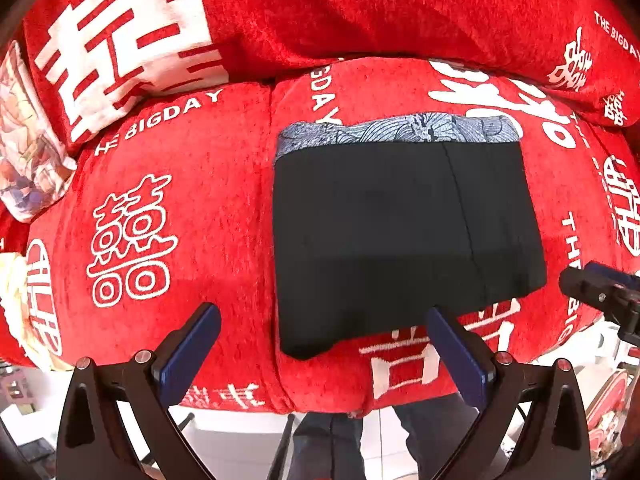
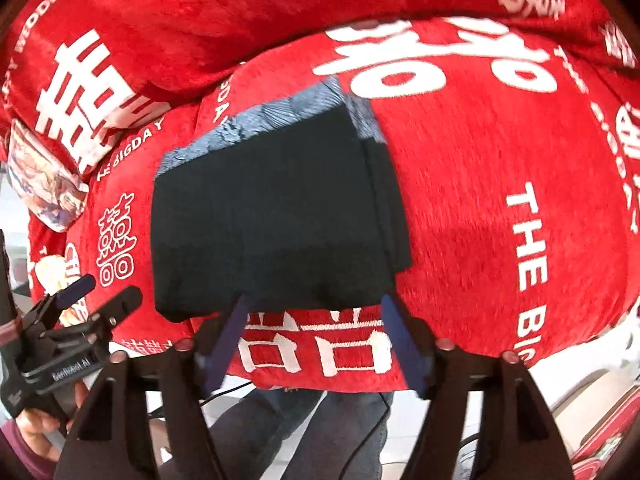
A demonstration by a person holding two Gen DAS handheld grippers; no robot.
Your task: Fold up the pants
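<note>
the folded black pants (image 1: 400, 232) are lying flat on the red blanket (image 1: 180, 208). my left gripper (image 1: 324, 332) and right gripper (image 2: 316, 320) are hovering over their near edge, jaws gaping wide, gripping nothing.

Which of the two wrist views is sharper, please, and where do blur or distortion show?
Left wrist view: sharp, the black pants and the red cover crisp, though fisheye-bowed. Right wrist view: motion-smeared, the pants soft-edged, lettering streaked; dark vignette in the corners of both.
</note>
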